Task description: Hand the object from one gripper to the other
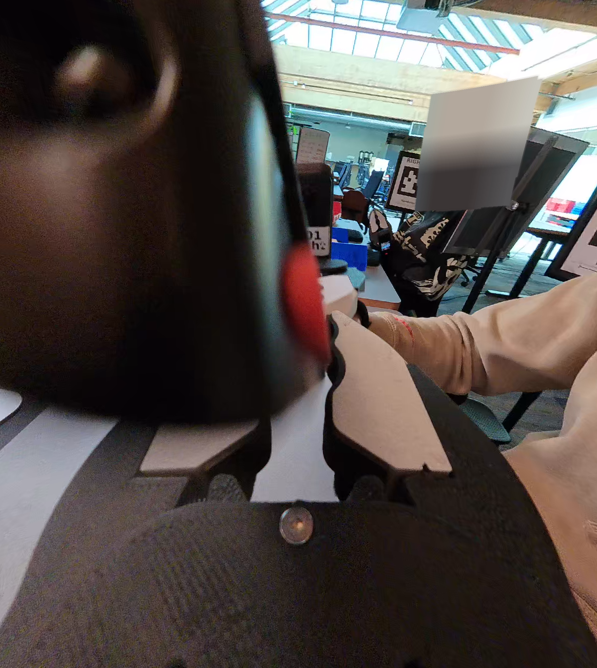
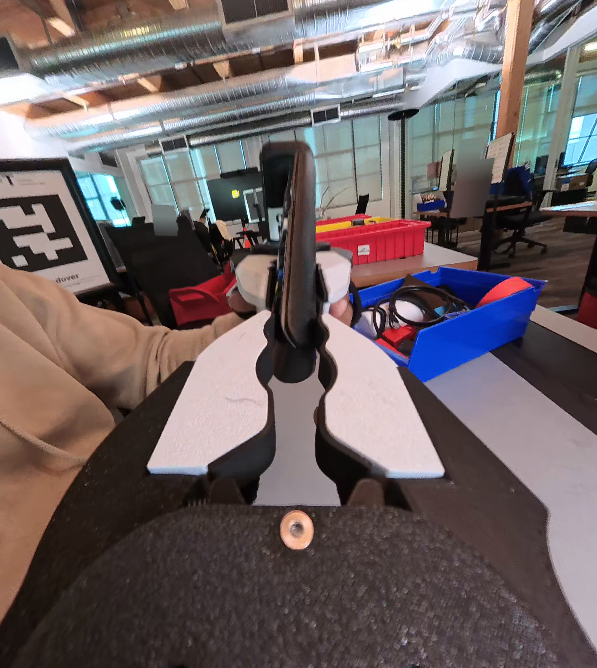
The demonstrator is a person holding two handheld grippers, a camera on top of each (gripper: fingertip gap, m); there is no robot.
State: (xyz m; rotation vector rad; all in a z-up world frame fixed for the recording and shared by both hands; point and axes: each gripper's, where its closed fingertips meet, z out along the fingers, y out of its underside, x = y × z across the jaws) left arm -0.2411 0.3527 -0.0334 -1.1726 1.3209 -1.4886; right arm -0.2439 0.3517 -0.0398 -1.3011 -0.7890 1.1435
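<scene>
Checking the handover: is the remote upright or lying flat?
Upright. In the right wrist view the remote stands on end, its lower end clamped by the right hand-held gripper.

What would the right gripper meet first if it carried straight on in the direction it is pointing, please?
The right gripper already has the black remote between its fingers; straight beyond, the left gripper grips the same remote, so it would probably meet that first, though depth is unclear.
</scene>
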